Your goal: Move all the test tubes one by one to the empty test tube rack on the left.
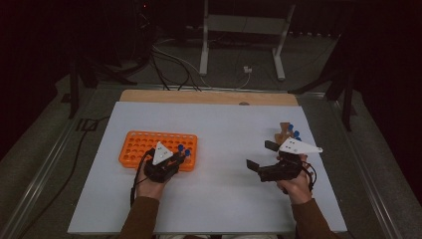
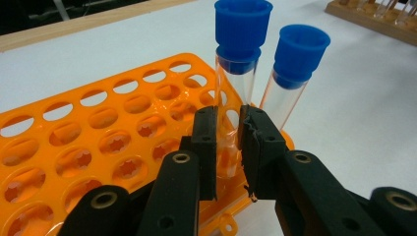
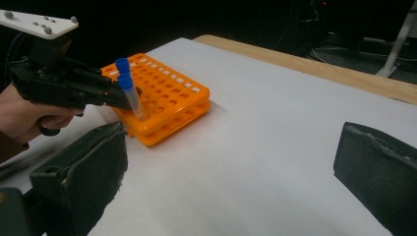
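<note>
An orange tube rack [image 1: 149, 147] lies on the left of the white table top. Two clear tubes with blue caps stand in its near right corner. My left gripper [image 2: 228, 142] is shut on the nearer tube [image 2: 236, 64], its pads pressing the glass below the cap. The second tube [image 2: 290, 83] stands free right beside it. In the high view the left gripper [image 1: 183, 153] sits at that same corner of the rack. My right gripper [image 1: 261, 154] hovers over the right side of the table, open with nothing between its jaws, pointing toward the rack [image 3: 167, 98].
A wooden rack [image 1: 283, 133] with several blue-capped tubes stands at the table's right edge, just beyond the right hand. White table surface [image 1: 224, 129] lies bare between the two grippers. Cables and a metal stand lie on the floor behind the table.
</note>
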{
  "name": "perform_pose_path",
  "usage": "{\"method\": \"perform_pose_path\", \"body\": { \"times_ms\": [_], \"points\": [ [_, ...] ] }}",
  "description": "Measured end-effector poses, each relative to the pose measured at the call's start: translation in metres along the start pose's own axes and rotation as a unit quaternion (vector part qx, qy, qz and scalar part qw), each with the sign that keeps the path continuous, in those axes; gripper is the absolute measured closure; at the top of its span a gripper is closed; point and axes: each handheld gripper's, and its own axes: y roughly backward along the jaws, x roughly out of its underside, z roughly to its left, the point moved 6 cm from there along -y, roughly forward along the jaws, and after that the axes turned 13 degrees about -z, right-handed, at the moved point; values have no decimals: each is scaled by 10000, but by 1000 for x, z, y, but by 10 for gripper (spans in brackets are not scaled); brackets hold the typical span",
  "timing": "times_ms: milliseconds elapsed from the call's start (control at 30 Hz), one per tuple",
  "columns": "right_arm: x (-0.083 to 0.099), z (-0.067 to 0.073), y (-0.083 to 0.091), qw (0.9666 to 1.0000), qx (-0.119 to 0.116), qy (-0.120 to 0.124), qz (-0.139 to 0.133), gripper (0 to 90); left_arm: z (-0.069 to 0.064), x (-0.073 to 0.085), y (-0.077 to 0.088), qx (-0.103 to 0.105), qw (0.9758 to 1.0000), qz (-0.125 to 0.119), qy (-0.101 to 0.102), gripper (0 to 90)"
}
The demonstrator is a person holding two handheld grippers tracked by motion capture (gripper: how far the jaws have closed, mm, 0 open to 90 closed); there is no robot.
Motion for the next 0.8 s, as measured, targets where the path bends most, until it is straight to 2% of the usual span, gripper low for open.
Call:
{"method": "perform_pose_path", "body": {
  "times_ms": [67,633,800],
  "points": [
    [1,0,0,10000,-11,6,10,0,-1,2,-2,-21,9999,94,-52,781],
    [1,1,0,10000,-23,-3,16,0,0,4,1,55,9999,132,45,778],
    [1,0,0,10000,-13,-5,8,0,0,4,1,146,9996,109,220,758]
  ]
}}
